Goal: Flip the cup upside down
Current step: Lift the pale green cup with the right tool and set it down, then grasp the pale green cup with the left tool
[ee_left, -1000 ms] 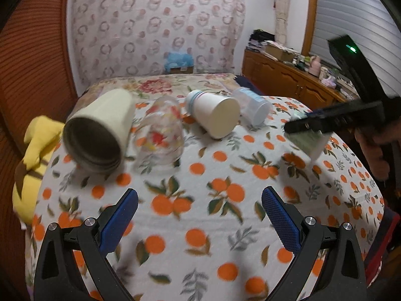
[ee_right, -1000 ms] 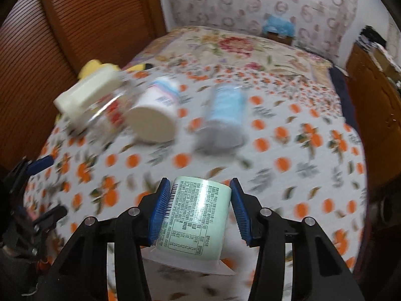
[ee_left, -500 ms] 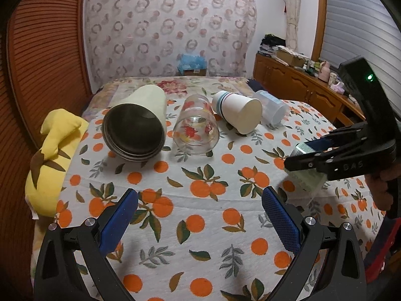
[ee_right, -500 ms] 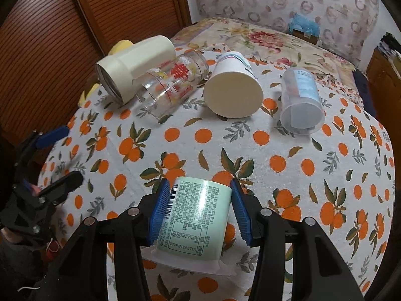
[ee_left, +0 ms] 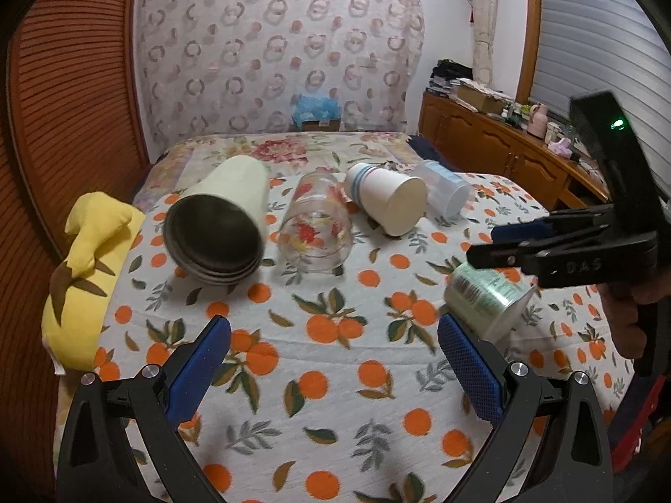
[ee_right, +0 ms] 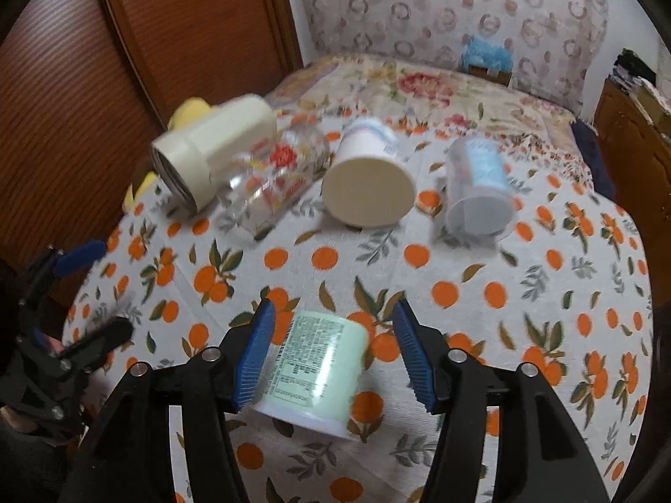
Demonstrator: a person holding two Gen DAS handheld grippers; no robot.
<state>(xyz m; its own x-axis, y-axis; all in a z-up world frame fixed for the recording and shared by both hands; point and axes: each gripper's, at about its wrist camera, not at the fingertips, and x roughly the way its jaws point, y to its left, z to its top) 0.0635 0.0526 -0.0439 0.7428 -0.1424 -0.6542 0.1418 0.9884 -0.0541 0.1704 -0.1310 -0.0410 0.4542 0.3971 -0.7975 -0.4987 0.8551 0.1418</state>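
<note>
A pale green printed cup (ee_right: 312, 366) stands mouth-down but tilted on the orange-print cloth (ee_right: 503, 314), between the fingers of my right gripper (ee_right: 331, 356). The right jaws are open, with a gap on each side of the cup. In the left wrist view the same cup (ee_left: 486, 299) leans under the right gripper (ee_left: 486, 247), to the right. My left gripper (ee_left: 335, 364) is open and empty, low over the near cloth (ee_left: 335, 377).
Several cups lie on their sides in a row at the back: a cream tumbler (ee_left: 222, 234), a floral glass (ee_left: 316, 230), a white paper cup (ee_left: 388, 205), a clear plastic cup (ee_left: 444, 193). A yellow cloth (ee_left: 88, 268) lies at the left edge. A wooden cabinet (ee_left: 503, 155) stands right.
My right gripper has opened and let go of the green cup, which now rests tilted on the cloth. The left gripper has stayed open and shifted only slightly.
</note>
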